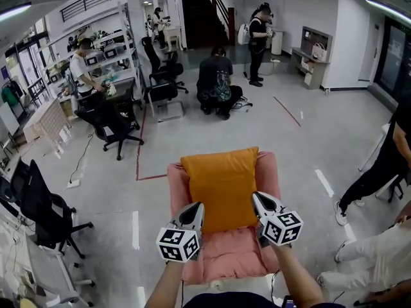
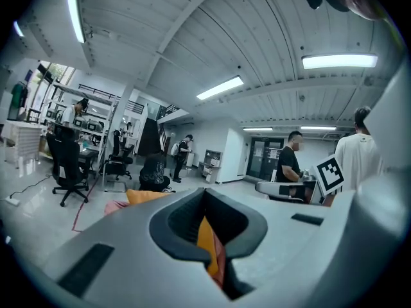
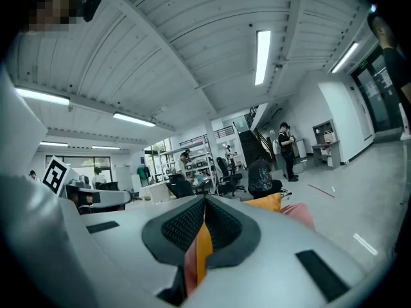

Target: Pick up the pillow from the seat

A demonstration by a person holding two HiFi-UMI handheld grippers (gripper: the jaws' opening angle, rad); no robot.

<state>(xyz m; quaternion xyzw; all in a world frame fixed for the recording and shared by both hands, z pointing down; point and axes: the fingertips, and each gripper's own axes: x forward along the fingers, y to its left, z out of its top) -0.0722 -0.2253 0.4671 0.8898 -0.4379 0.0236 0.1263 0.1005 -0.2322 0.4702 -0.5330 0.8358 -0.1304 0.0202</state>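
Observation:
An orange pillow [image 1: 223, 185] leans on the seat and back of a pink armchair [image 1: 225, 255] just in front of me. My left gripper [image 1: 196, 208] is shut, and its tip lies over the pillow's lower left edge. My right gripper [image 1: 257, 199] is also shut, over the lower right edge. I cannot tell whether either one touches the fabric. In the left gripper view the closed left gripper [image 2: 205, 191] points level, with the pillow [image 2: 146, 196] ahead of it. The right gripper [image 3: 205, 201] shows the same, with pillow [image 3: 264, 203] and armchair [image 3: 298, 213] beyond. Orange shows through the slit below each pair of jaws.
A person crouches [image 1: 215, 82] on the floor beyond the armchair, and another stands [image 1: 260, 34] further back. Black office chairs [image 1: 112, 124] [image 1: 38, 210] stand to the left by desks. People [image 1: 385, 165] are close on the right. A red tape line [image 1: 144, 177] marks the floor.

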